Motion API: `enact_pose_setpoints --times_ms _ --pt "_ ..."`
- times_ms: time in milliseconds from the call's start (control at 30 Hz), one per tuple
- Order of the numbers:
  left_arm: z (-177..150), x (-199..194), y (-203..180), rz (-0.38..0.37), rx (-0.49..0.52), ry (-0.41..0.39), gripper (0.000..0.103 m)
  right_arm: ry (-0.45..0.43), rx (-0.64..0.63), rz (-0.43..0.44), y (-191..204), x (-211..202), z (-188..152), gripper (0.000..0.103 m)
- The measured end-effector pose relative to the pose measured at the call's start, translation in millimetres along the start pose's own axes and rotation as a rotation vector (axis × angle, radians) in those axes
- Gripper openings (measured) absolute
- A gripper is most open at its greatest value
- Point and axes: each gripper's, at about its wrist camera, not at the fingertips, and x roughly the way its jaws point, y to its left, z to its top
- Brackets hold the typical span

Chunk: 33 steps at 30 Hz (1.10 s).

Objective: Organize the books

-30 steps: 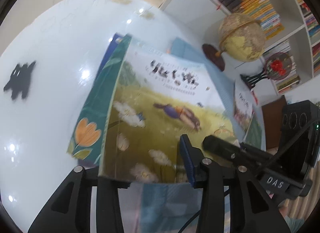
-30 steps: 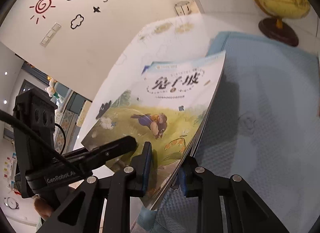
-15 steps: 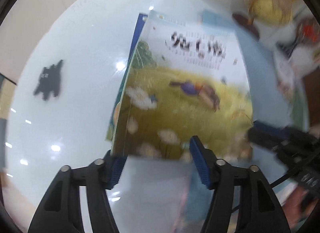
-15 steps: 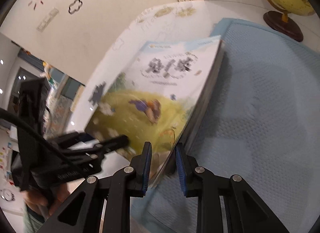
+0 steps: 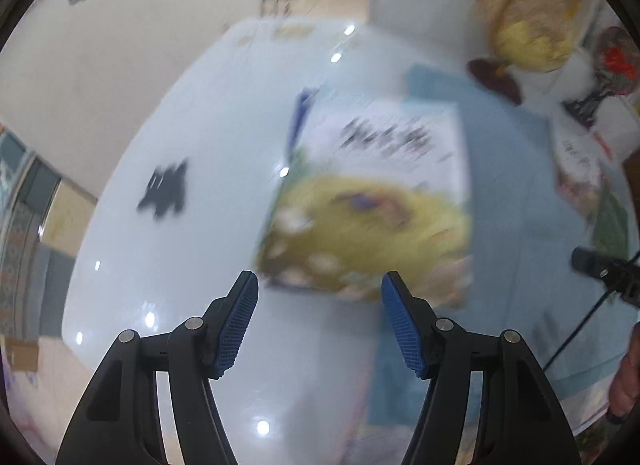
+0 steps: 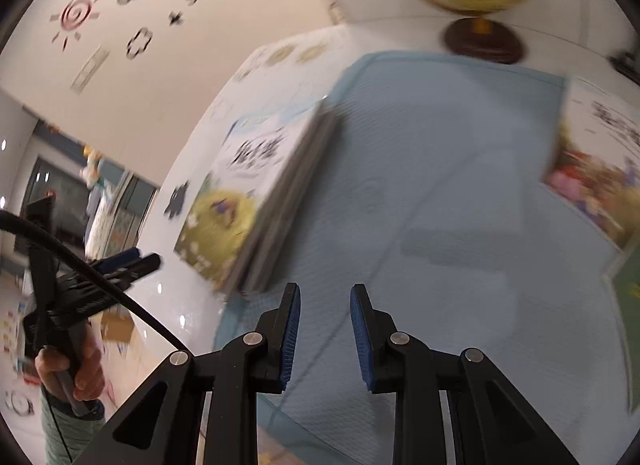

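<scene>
My left claw [image 5: 319, 293] has just been opening; its jaws stand apart with nothing between them, just short of the stack of picture books [image 5: 372, 201] lying across the table [image 5: 192, 113] edge and the blue mat [image 6: 420, 193]. My right claw [image 6: 325, 301] is narrowly parted and empty. Next book [image 6: 596, 161] lies far right: approach level, grip one edge

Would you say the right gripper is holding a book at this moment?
No, the right gripper has nothing between its pads; the book stack lies apart.
</scene>
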Motion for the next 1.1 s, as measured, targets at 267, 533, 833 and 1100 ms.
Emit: enact_pose_setpoints --times_ms 267,533,833,1100 --pt "24.2 -17.7 -181.5 -0.32 0.271 -0.079 0.064 -0.068 0.182 -0.108 -106.8 -76.1 -50.0 0.025" --pt "35.4 49.2 -364.5 -0.462 0.471 0.059 0.064 -0.135 0.517 -0.224 -252.8 -163.9 -102.4 0.03" --pt "36.8 115.0 -424.8 -0.35 0.36 0.117 0.062 -0.1 0.594 -0.146 -304.2 -169.1 -106.4 0.03" --pt "11.0 114.9 -434.9 -0.362 0.374 0.119 0.063 -0.102 0.608 -0.103 -310.9 -144.4 -115.4 0.025"
